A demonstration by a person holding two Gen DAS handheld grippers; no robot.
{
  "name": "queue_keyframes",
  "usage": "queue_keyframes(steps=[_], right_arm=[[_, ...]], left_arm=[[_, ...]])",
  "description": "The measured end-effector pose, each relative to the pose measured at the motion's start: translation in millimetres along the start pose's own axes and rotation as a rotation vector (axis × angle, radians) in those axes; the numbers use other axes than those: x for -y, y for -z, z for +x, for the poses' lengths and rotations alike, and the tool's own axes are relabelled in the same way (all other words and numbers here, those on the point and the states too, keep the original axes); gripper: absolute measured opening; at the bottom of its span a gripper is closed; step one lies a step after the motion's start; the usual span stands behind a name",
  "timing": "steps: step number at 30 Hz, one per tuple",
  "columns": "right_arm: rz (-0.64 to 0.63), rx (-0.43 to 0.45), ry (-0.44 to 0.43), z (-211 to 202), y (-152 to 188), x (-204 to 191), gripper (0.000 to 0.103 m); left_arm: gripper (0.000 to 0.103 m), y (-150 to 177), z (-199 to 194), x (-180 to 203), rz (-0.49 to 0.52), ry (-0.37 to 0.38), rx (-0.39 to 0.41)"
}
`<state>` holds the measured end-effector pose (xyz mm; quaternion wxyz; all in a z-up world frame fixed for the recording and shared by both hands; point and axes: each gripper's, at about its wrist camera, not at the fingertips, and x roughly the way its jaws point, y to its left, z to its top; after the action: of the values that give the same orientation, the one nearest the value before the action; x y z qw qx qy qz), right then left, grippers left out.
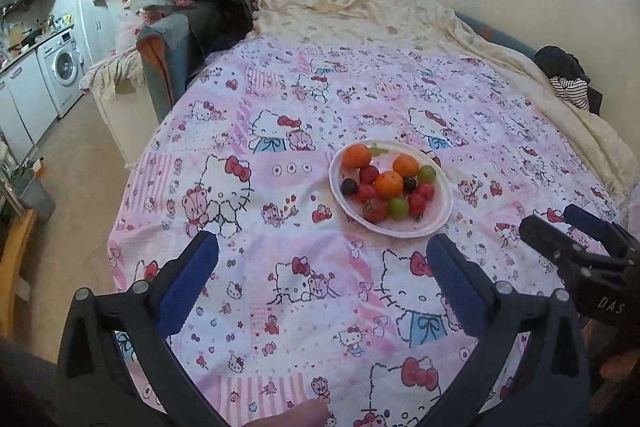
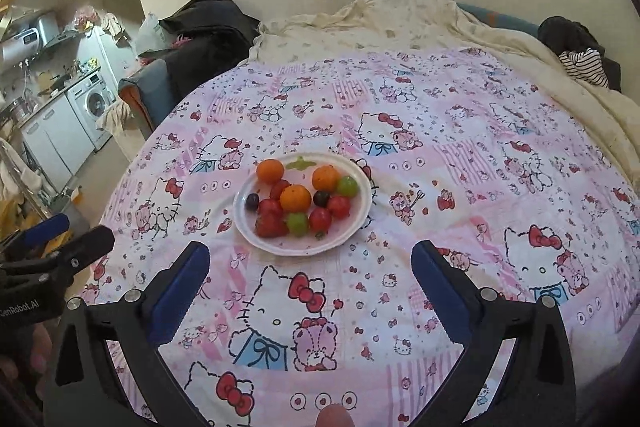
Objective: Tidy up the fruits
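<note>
"DAS" on right tongs [image 1: 576,235]; "GenRobot.AI" on left tongs [image 2: 52,239]

Your left wrist camera looks forward between its left tool's [image 1: 322,253] spread fingers, down over the patterned bed cover [image 1: 280,267], with the white plate [image 1: 442,223] near, at about 1 o'clock. Your right wrist camera sits beside it, facing the same way; there the plate [image 2: 360,223] lies toward 11 o'clock ahead of the right tool [image 2: 310,259]. Both views share the plate, the cover, the far wall and the kitchen at 9 o'clock. Each view catches the other tool at its edge.
</note>
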<state>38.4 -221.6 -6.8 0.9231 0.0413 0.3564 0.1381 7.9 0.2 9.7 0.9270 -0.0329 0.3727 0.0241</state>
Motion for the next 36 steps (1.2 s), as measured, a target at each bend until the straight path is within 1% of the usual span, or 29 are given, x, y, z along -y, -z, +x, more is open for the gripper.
queue_keyframes(steps=[4, 10, 17, 36], right_arm=[[0.011, -0.006, -0.007, 1.1, 0.1, 0.7, 0.103], [-0.004, 0.000, 0.002, -0.3, 1.0, -1.0, 0.103], [0.017, 0.001, 0.005, -1.2, 0.6, 2.2, 0.103], [0.027, 0.001, 0.009, 0.0, -0.8, 5.3, 0.103]], left_arm=[[0.103, 0.4, -1.0, -2.3, -0.009, 0.000, 0.001], [0.103, -2.7, 0.6, -3.2, -0.022, 0.005, -0.004], [0.103, -6.0, 0.0, -2.7, -0.016, 0.009, 0.010], [0.103, -4.7, 3.9, -4.3, -0.029, 0.020, -0.006]])
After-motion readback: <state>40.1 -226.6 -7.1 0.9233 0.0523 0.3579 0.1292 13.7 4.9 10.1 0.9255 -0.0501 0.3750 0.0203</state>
